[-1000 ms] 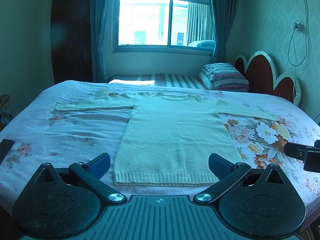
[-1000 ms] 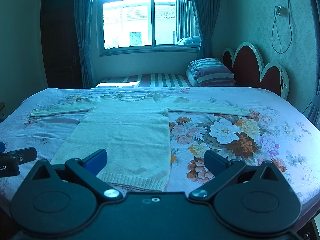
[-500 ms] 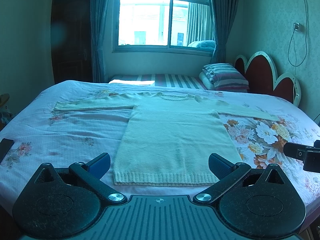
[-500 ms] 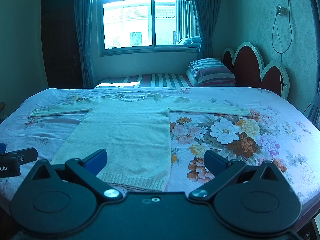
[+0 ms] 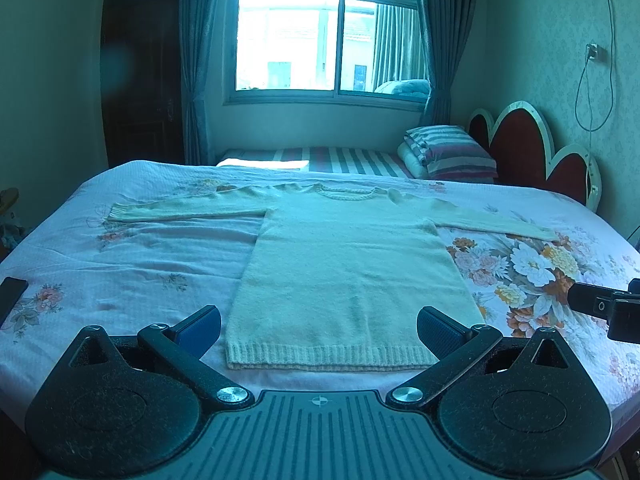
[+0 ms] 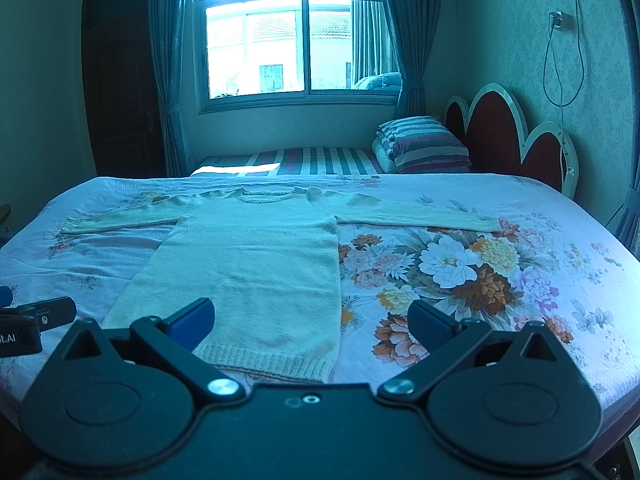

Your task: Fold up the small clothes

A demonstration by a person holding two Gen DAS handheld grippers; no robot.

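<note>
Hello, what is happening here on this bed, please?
A person holds a pair of tongs in each hand at the near edge of a bed. A pale knit sweater lies flat on the floral bedspread, both sleeves spread out sideways, hem nearest the cameras. The left tongs and right tongs are both open and hold nothing. No fold is made yet. A striped pillow sits further back, near the headboard.

Fuzzy knit sweater (image 5: 344, 268) (ribbed hem); matt cloth bedspread (image 5: 132, 256).

Left gripper (image 5: 319, 326) and right gripper (image 6: 310, 320) hover level side by side, jaws spread wide, holding nothing
</note>
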